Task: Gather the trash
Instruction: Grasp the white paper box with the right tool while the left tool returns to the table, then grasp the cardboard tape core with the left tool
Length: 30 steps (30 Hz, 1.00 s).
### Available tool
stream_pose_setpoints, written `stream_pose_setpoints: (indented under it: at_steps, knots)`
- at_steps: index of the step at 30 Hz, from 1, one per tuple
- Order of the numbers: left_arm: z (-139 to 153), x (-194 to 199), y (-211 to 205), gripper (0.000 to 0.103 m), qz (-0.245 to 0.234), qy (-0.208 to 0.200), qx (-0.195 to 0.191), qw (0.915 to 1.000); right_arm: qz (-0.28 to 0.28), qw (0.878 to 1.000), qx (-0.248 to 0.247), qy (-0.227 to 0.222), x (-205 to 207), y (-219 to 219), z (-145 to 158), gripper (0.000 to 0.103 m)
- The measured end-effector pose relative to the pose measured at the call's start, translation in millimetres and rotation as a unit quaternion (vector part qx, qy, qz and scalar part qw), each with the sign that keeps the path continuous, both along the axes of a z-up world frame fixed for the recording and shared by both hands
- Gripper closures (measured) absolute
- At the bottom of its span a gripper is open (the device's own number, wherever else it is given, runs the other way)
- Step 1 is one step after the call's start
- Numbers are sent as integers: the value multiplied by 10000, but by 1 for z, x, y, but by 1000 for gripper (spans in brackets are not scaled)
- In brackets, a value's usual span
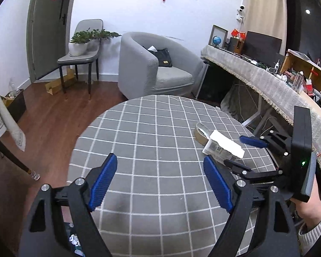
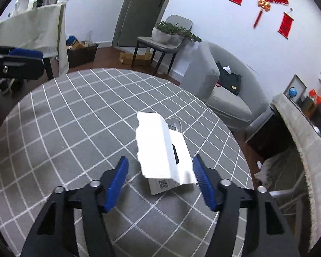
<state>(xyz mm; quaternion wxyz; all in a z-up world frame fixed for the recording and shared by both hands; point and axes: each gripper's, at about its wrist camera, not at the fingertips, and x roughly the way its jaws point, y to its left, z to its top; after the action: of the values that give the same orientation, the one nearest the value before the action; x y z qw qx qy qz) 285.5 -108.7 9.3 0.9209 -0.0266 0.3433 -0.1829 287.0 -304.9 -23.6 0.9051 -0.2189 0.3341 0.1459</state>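
A torn white cardboard package (image 2: 163,150) with a QR label lies on the round table with the grey checked cloth (image 2: 79,115). My right gripper (image 2: 160,180) is open, its blue fingers on either side of the package's near end, not closed on it. In the left wrist view the same package (image 1: 223,146) lies at the table's right, beside a tan and silver wrapper (image 1: 201,132), with the right gripper (image 1: 237,152) around it. My left gripper (image 1: 160,182) is open and empty above the table's near part (image 1: 152,141).
A grey armchair (image 1: 156,68) with a black bag stands beyond the table. A chair with a potted plant (image 1: 81,45) is at the back left. A cluttered covered desk (image 1: 267,81) runs along the right. A bin with crumpled paper (image 1: 75,239) shows below the left gripper.
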Motion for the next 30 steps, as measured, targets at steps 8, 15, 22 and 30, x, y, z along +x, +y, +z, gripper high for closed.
stream_pose_setpoints:
  at_steps: [8, 15, 22, 30]
  knots:
    - [-11, 18, -22, 18, -136, 103, 102, 9998, 105, 9998, 140, -135, 9, -7, 2, 74]
    - [-18, 23, -39, 18, -290, 59, 199, 9994, -38, 9985, 489, -248, 10, -21, 10, 98]
    - [-24, 29, -54, 17, -418, 39, 218, 9989, -229, 9957, 853, -274, 7, -44, 22, 101]
    - [-33, 42, -77, 17, -484, 115, 304, 9983, -530, 9911, 1203, -226, -3, -77, 30, 101]
